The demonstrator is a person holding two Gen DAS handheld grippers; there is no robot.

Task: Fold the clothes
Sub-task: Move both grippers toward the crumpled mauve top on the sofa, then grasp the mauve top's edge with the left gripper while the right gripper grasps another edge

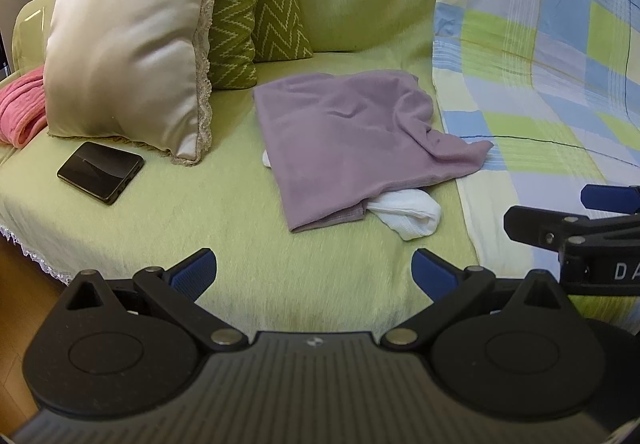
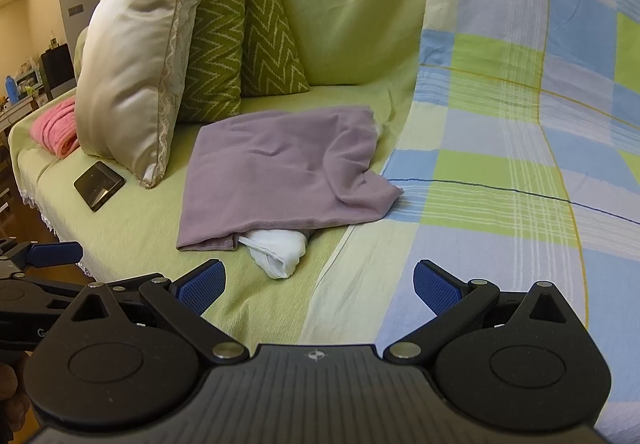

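the mauve garment (image 1: 352, 140) looks light and limp, so pinch its near hem corners, left of the plaid blanket (image 1: 540, 84). left gripper (image 1: 314, 272) and right gripper (image 2: 318, 286) hover with jaws spread, empty.

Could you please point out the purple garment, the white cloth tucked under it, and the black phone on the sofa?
purple garment (image 1: 344, 140): left wrist view, middle of its flat top layer.
white cloth (image 1: 412, 214): left wrist view, the bunched part sticking out at the garment's near edge.
black phone (image 2: 99, 185): right wrist view, centre of its dark screen.
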